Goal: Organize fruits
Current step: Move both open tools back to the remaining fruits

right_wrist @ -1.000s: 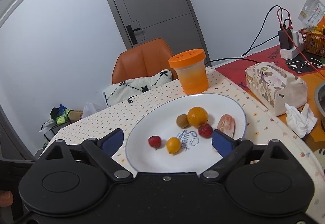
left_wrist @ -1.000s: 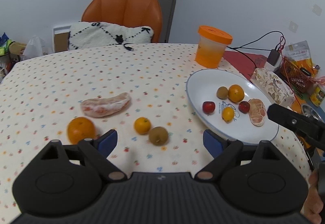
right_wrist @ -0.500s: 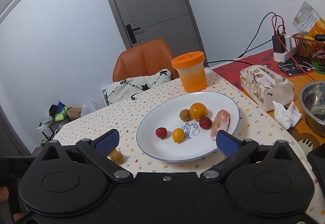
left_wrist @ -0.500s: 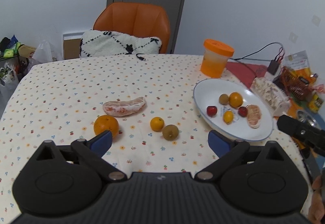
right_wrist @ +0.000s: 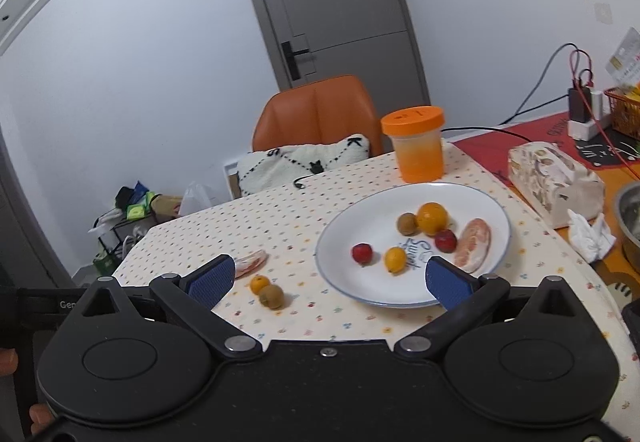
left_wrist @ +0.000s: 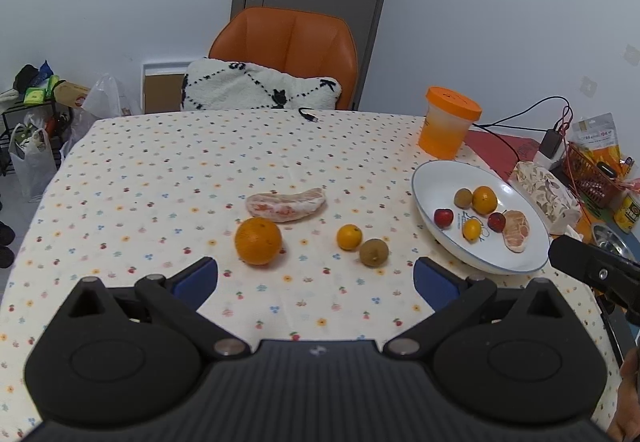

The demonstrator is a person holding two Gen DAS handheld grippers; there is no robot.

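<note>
On the dotted tablecloth lie a large orange (left_wrist: 258, 240), a peeled pomelo wedge (left_wrist: 285, 205), a small orange (left_wrist: 349, 237) and a brown kiwi (left_wrist: 373, 252). A white plate (left_wrist: 432, 181) to the right holds several small fruits and a second peeled wedge (left_wrist: 516, 230). My left gripper (left_wrist: 316, 280) stands open just short of the loose fruit, nothing between its fingers. In the right wrist view my right gripper (right_wrist: 327, 282) is open too, hovering before the plate (right_wrist: 476, 197), with the kiwi (right_wrist: 271, 296) and small orange (right_wrist: 259, 284) at its left.
An orange-lidded tub (left_wrist: 449, 127) stands behind the plate. A tissue box (right_wrist: 554, 177), crumpled tissue (right_wrist: 591, 236), steel bowl (right_wrist: 630, 226), cables and a wire basket (right_wrist: 624, 113) crowd the right. An orange chair (left_wrist: 288, 45) with a cushion sits at the far edge.
Both grippers have drawn back and risen, so fruit and plate look smaller and farther off. Both pairs of fingers have spread wider. No fruit has moved.
</note>
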